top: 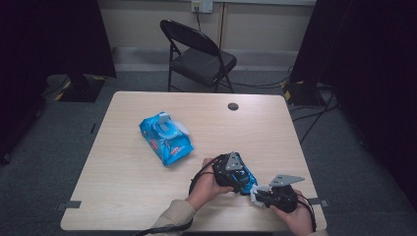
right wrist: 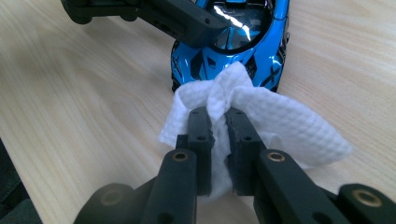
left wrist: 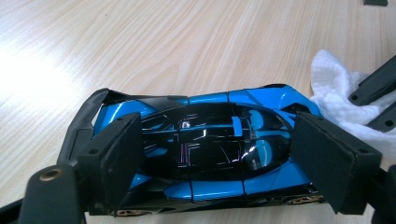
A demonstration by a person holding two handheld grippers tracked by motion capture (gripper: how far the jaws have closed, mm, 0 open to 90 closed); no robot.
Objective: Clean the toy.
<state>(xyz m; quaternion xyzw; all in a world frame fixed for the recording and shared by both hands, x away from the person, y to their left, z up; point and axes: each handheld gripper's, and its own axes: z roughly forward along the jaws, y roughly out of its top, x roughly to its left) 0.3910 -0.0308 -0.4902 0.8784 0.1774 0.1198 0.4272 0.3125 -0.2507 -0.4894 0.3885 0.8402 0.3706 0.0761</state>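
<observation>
Currently the toy car (left wrist: 210, 154) is clamped between the left gripper (left wrist: 219, 163) fingers while a wipe (right wrist: 261, 116) is pinched in the right gripper (right wrist: 218, 135) fingers, so the car could be pushed askew by hard wiping.

Left tool (top: 242, 183) grips blue toy car (top: 247, 177); right tool (top: 259, 193) pinches wipe (top: 256, 191).

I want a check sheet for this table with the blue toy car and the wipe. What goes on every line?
Surface: light wooden table, round dark grommet near the far edge.
Job's things: blue toy car on the table; white wipe touching its nose.
Clutter: blue wipes pack, flap open.
Grippers: left gripper clamps the car's sides; right gripper pinches the wipe.
Cables: black cable loops from the left gripper.
Surroundings: black folding chair, grey carpet, dark curtains.
</observation>
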